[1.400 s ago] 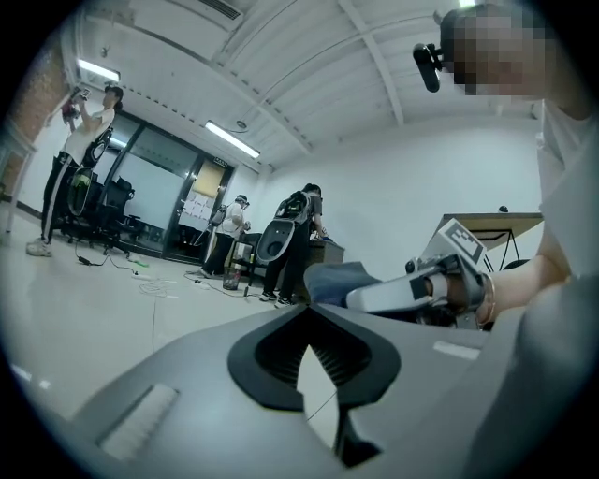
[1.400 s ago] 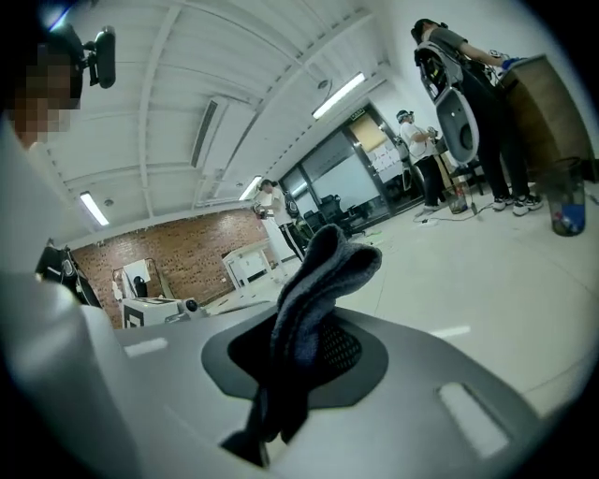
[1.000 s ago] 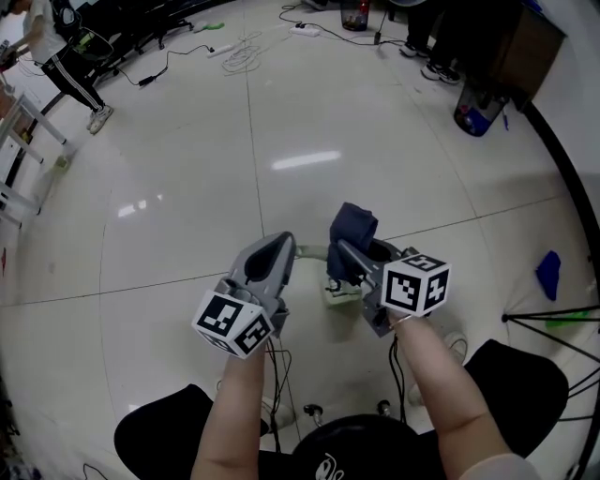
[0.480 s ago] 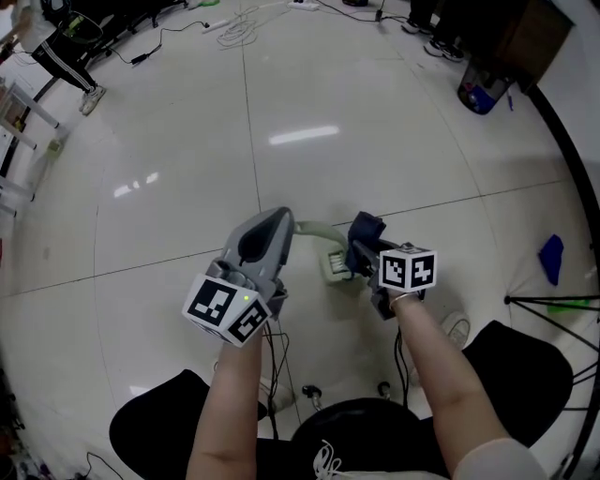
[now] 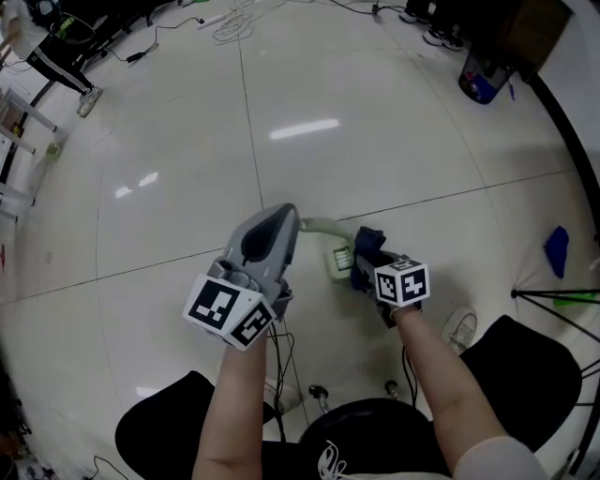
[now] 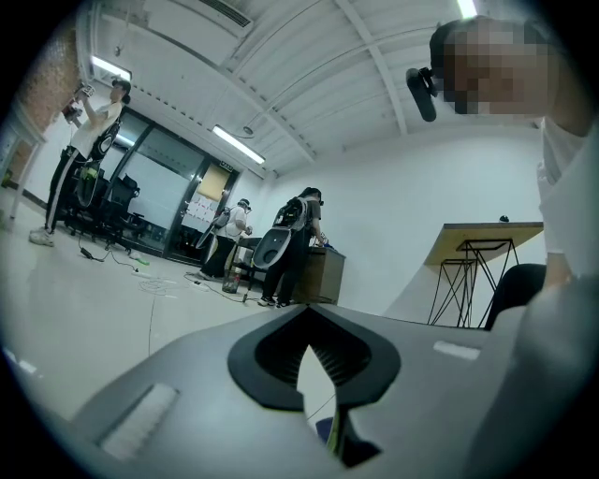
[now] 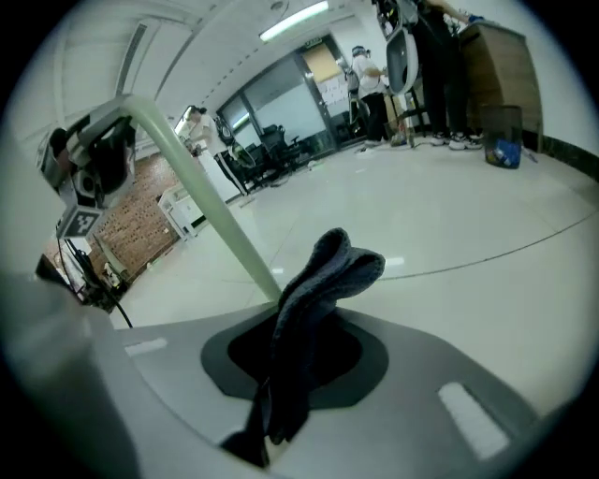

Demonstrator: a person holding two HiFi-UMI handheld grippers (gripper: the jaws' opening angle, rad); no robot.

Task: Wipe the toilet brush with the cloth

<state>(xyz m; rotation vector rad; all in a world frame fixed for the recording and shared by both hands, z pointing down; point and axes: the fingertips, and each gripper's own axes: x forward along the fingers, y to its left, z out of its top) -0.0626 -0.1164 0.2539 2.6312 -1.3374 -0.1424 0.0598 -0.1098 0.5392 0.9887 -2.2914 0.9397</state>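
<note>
Head view: the left gripper (image 5: 281, 225), a smooth grey plastic shell, has its fingers pressed onto the toilet brush (image 5: 322, 226). The brush's slim pale-green handle curves out from the fingertips toward the right gripper (image 5: 366, 264). That gripper's fingers pinch a soft dark-blue cloth (image 5: 370, 238), bunched in folds just past their tips and touching the brush near its blocky pale end. Beyond both sets of fingers the glossy pale tiled floor (image 5: 281, 112) lies wide and bare. Loose cables (image 5: 230, 28) sit far out at its edge, and thin black tripod legs (image 5: 553, 295) stand well off to the right of the right fingers.

Left gripper view: the left gripper (image 6: 318, 374) shows dark ribbed pads drawn nearly together. A thin green edge of the toilet brush (image 6: 337, 440) is caught low between them, with a spot of blue beside it. Far ahead of the fingers, people stand at a brown cabinet (image 6: 323, 271).

Right gripper view: the right gripper (image 7: 281, 374) is closed on the cloth (image 7: 318, 309), a thick, nappy fold rising upright out of the fingers and flopping over at its top. The toilet brush (image 7: 201, 196), a smooth straight rod here, slants up and left from just behind the cloth. Ahead of the fingers the shiny floor runs open to distant glass walls (image 7: 281, 112).
</note>
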